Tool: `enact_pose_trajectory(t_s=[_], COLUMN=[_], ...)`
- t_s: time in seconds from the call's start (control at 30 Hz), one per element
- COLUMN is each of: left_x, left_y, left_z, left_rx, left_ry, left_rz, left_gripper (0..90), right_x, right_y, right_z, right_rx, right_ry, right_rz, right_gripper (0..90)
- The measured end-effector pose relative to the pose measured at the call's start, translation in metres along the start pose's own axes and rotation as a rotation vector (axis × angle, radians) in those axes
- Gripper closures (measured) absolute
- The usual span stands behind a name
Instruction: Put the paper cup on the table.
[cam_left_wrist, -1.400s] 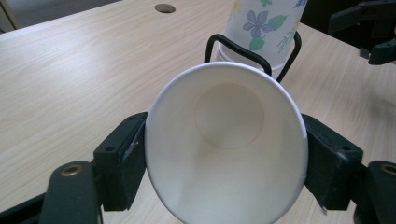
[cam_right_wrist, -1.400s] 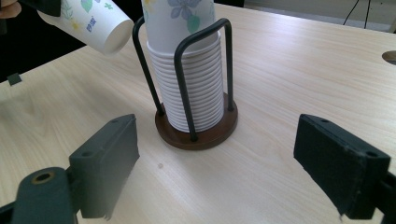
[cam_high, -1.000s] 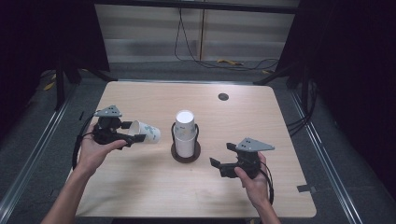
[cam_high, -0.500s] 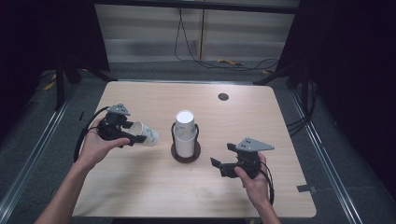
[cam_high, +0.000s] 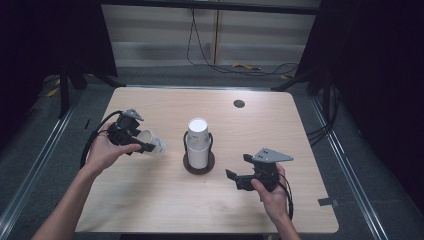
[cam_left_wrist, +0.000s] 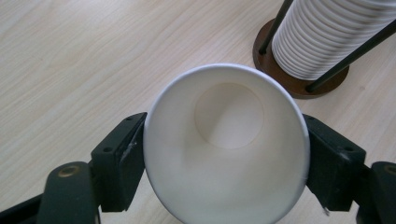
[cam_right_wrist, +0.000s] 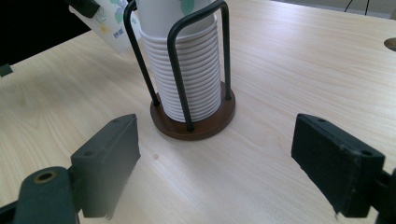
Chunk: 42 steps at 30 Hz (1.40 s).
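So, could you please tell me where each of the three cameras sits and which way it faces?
High view: fixed above the person's side, looking forward and down on the table; both forearms, the left gripper and the right gripper show.
Left gripper view: rides the left gripper, looking into the paper cup clamped between its jaws.
Right gripper view: rides the right gripper, looking across the table between its open jaws.
Shared: all three show the stack of cups in the wire rack.

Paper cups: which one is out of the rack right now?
The single paper cup clamped sideways in the left gripper, mouth toward that gripper's camera, left of the rack. All the others sit nested upright as the stack inside it.
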<state>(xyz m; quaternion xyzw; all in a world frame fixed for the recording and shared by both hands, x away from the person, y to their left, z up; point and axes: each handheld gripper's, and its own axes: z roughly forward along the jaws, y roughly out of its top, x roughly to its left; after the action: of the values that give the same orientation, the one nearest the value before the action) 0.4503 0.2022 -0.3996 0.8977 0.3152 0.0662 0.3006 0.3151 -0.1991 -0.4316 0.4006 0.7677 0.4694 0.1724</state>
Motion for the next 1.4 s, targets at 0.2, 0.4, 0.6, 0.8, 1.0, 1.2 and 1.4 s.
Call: enact_pose_trajectory(t_s=[0.2,0.4,0.6,0.8,1.0,1.2,1.4], left_x=[-0.006,-0.009,-0.008,-0.004,-0.003,-0.003,-0.003], left_y=[0.008,0.017,0.02,0.02,0.022,0.024,0.025], left_z=[0.002,0.007,0.016,0.023,0.033,0.038,0.042], left_rx=[0.041,0.1,0.11,0.143,0.235,0.244,0.25], left_ry=[0.005,0.013,0.011,0.01,0.041,0.041,0.053], left_rz=[0.03,0.045,0.06,0.062,0.059,0.064,0.06], left_gripper=[23.7,23.6,23.6,23.4,23.2,22.7,22.2], right_x=[0.0,0.0,-0.001,0.0,0.0,-0.001,-0.001], right_y=[0.0,0.0,0.0,0.0,0.0,-0.001,-0.001], right_z=[0.0,0.0,-0.001,0.0,0.0,0.001,0.002], right_rx=[0.0,0.001,0.0,0.003,0.003,0.013,0.016], right_ry=[0.0,0.002,-0.001,0.0,0.002,0.0,-0.001], right_rz=[0.0,-0.002,-0.001,-0.003,-0.004,-0.003,-0.003], right_gripper=[14.8,14.8,14.8,14.8,14.8,14.8,14.8])
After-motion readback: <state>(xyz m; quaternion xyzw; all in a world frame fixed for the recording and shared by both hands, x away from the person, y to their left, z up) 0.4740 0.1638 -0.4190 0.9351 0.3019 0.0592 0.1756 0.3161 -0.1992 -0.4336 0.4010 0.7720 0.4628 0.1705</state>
